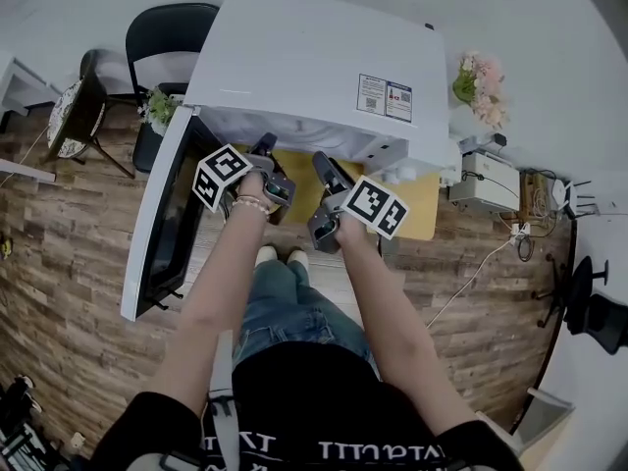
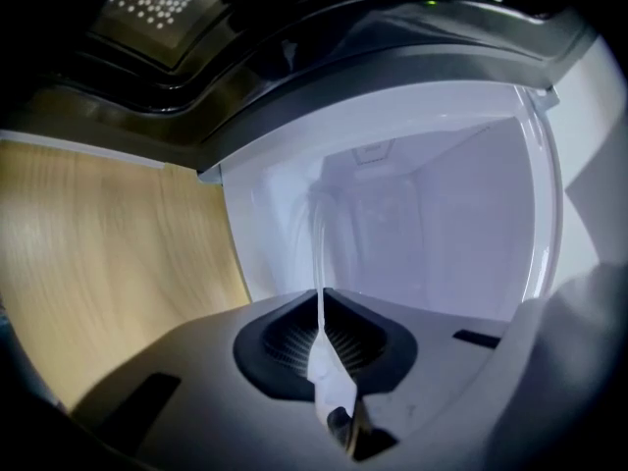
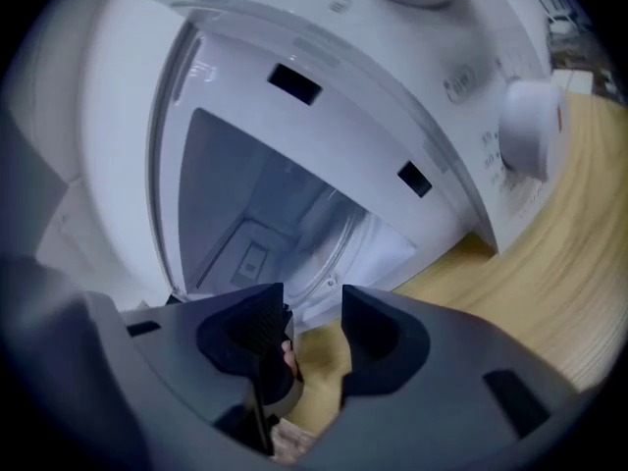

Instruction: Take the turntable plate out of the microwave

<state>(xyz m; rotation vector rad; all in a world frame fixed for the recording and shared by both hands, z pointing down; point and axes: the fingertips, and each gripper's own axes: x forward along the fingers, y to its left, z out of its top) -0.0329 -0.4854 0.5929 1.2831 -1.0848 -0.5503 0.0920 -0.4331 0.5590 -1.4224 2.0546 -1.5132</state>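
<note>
- The turntable plate (image 2: pixel 321 263), clear glass, sits low at the front of the open microwave (image 1: pixel 314 57). It shows only as a thin pale edge.
- The left gripper (image 2: pixel 322 307) is clenched on that near rim.
- The right gripper (image 3: pixel 312 307) is released, with its jaws apart just before the opening.
- The glass is probably heavy, stiff, slick and breakable. A second hold on the rim, on the right side opposite the first, would steady it.
- The door (image 1: pixel 167 214) hangs open on the left, near the left arm.
- The microwave's roof and front lip leave little room to lift the plate.
- Flowers (image 1: pixel 478 78) stand far right of the wooden table (image 1: pixel 417 199).
</note>
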